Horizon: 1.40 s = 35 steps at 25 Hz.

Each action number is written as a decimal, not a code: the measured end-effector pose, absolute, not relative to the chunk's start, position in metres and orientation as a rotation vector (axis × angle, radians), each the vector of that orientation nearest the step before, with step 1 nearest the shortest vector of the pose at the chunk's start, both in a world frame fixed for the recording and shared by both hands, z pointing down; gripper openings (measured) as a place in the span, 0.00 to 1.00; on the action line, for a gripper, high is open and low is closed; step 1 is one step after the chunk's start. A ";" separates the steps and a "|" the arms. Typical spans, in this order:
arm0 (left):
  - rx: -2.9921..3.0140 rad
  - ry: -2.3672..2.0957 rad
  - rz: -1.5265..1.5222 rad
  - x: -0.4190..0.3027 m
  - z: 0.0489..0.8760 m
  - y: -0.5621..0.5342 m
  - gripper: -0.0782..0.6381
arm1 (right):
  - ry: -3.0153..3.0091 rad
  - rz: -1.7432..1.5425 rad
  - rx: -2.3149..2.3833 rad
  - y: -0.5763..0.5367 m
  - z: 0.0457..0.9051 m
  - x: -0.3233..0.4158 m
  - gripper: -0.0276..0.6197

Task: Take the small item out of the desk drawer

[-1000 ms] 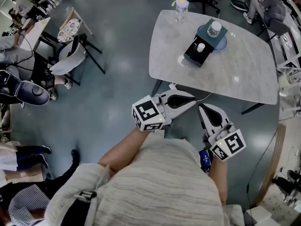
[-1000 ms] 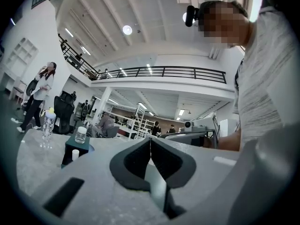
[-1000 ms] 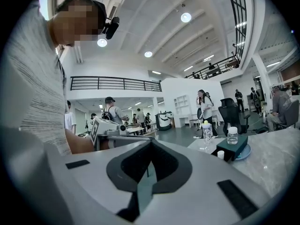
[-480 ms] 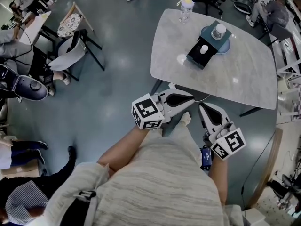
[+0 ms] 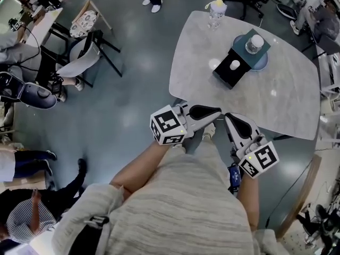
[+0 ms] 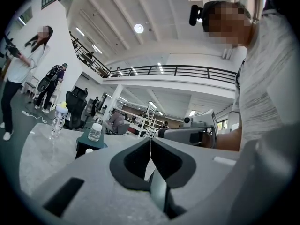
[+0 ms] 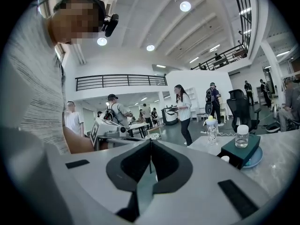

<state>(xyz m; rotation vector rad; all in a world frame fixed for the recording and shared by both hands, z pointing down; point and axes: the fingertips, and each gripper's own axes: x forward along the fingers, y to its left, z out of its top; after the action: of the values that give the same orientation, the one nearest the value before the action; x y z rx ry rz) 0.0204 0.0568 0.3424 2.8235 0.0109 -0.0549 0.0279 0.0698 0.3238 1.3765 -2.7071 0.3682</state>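
Two grippers, and both are shut tight with nothing in them. In the left gripper view the dark pads point(image 6: 133, 163) meet in one thin line, and it's the same in the right gripper view. From the head view, the left gripper point(image 5: 217, 111) and right gripper point(image 5: 229, 118) sit side by side with their tips close together, right at the near edge of the tabletop point(image 5: 287, 105), toward its near-left corner.

The small white item point(image 5: 234, 65) is in the open black drawer point(image 5: 225, 75), which sticks out of a teal-topped box point(image 5: 244, 53) around the middle of the tabletop, well apart from both grippers. A clear jar point(image 5: 255, 43) with a white lid stands upright on the box, and a blue plate point(image 5: 264, 63) peeks out from under it. A baby bottle point(image 5: 216, 12) stands at the far edge.
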 end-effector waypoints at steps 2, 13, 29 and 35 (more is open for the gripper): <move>2.818 0.012 -0.050 0.034 0.343 0.044 0.13 | -2.713 0.383 1.355 0.055 0.325 0.039 0.06; 2.798 -0.016 -0.002 0.097 0.354 -0.018 0.13 | -2.720 0.432 1.304 -0.016 0.337 0.100 0.06; 2.758 -0.138 0.164 0.139 0.408 -0.089 0.13 | -2.631 0.456 1.208 -0.103 0.387 0.153 0.06; 2.734 -0.161 0.207 0.158 0.434 -0.118 0.13 | -2.578 0.474 1.179 -0.133 0.423 0.175 0.06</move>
<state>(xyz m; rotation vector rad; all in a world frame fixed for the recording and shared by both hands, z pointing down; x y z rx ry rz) 0.1584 -0.1176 0.4341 2.7342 -0.1609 0.2067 0.1752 -0.1328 0.4228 1.1789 -2.5783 0.4735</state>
